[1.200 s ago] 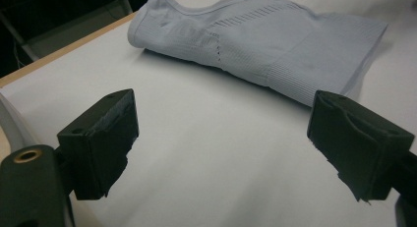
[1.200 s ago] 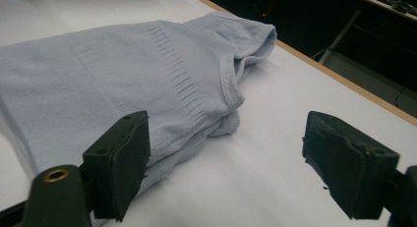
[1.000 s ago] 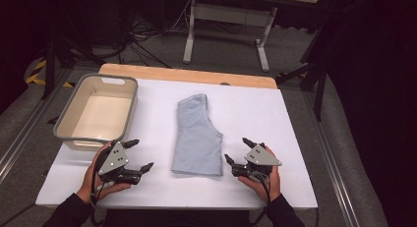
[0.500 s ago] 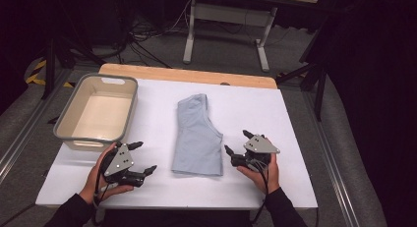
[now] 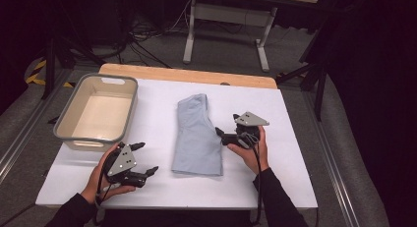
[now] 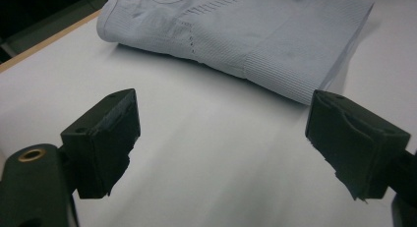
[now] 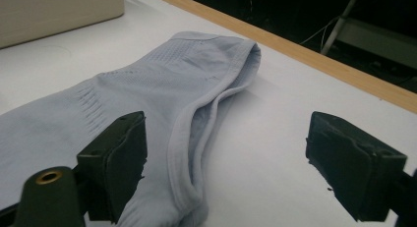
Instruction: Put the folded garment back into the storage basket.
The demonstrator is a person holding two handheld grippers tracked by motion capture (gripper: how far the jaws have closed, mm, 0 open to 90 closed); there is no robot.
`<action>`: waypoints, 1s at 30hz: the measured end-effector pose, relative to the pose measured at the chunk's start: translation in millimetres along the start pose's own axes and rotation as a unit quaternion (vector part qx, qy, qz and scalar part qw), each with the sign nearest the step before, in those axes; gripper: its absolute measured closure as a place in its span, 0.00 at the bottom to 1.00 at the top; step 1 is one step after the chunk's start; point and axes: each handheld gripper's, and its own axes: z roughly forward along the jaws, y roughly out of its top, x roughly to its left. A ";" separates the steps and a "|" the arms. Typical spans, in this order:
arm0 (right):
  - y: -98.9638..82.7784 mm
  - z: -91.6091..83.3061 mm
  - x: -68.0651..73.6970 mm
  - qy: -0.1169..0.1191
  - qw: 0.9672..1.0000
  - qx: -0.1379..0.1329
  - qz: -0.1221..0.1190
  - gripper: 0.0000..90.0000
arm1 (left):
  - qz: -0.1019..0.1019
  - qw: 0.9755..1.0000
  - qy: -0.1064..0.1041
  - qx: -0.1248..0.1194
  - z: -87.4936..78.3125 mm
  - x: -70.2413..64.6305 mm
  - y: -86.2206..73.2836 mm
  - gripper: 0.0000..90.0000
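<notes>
A folded light blue ribbed garment (image 5: 197, 134) lies flat in the middle of the white table top (image 5: 157, 114). My left gripper (image 5: 146, 159) sits open near the front edge, left of the garment's lower corner, with nothing between its pads (image 6: 112, 138); the garment (image 6: 255, 35) lies ahead of them. My right gripper (image 5: 227, 126) is open at the garment's right edge, about halfway up. In the right gripper view one pad (image 7: 120, 160) hangs over the cloth (image 7: 162, 94) and the other pad (image 7: 351, 163) over bare table.
A grey empty tub (image 5: 97, 111) stands at the left of the table. A wooden strip (image 5: 187, 74) runs along the far edge. Beyond it stand metal table legs (image 5: 226, 33) and cables on the floor.
My right gripper has moved forward and left to the garment's right edge. My left gripper has slid slightly nearer the front edge.
</notes>
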 end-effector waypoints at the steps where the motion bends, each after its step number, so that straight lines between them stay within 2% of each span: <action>1: 1.4 3.7 -0.2 0.002 1.000 0.003 -0.001 0.18 | 0.001 1.000 -0.001 0.001 0.1 0.3 -0.1 0.16; 5: 5.0 27.4 -0.4 0.012 1.000 0.028 0.005 0.18 | 0.002 1.000 -0.002 0.004 1.2 -0.9 -0.3 0.16; 9: 4.1 37.6 -0.1 0.017 0.999 0.037 0.018 0.16 | 0.001 1.000 -0.004 0.005 2.0 -1.9 -0.1 0.16; 10: 2.4 45.1 0.0 0.026 0.998 0.046 0.023 0.17 | 0.002 1.000 -0.005 0.006 2.2 -2.4 0.0 0.16; 12: 1.9 47.3 0.0 0.029 0.998 0.048 0.024 0.17 | 0.004 1.000 -0.005 0.007 2.5 -2.6 0.0 0.16; 14: 0.0 53.5 -1.5 0.042 0.997 0.050 0.036 0.16 | 0.004 1.000 -0.007 0.008 3.4 -3.3 0.1 0.16; 15: -2.1 57.9 -3.2 0.051 0.996 0.055 0.045 0.15 | 0.008 1.000 -0.007 0.010 3.8 -3.8 0.4 0.16; 16: -2.1 57.9 -3.2 0.051 0.996 0.055 0.045 0.15 | 0.008 1.000 -0.007 0.010 3.8 -3.8 0.4 0.16; 17: -5.5 62.6 -3.4 0.059 0.995 0.066 0.050 0.15 | 0.009 1.000 -0.009 0.010 3.8 -4.6 0.6 0.16; 21: -10.7 70.9 0.0 0.061 0.993 0.096 0.045 0.15 | 0.010 1.000 -0.009 0.013 4.2 -5.1 0.6 0.16; 26: -13.2 75.1 0.3 0.062 0.991 0.109 0.050 0.16 | 0.012 1.000 -0.010 0.014 4.8 -5.6 0.4 0.16; 28: -15.5 77.8 -4.0 0.080 0.987 0.118 0.076 0.17 | 0.013 1.000 -0.011 0.016 5.9 -5.9 0.5 0.16; 30: -15.6 78.4 -4.8 0.086 0.986 0.121 0.081 0.18 | 0.012 1.000 -0.012 0.016 6.5 -6.3 0.7 0.16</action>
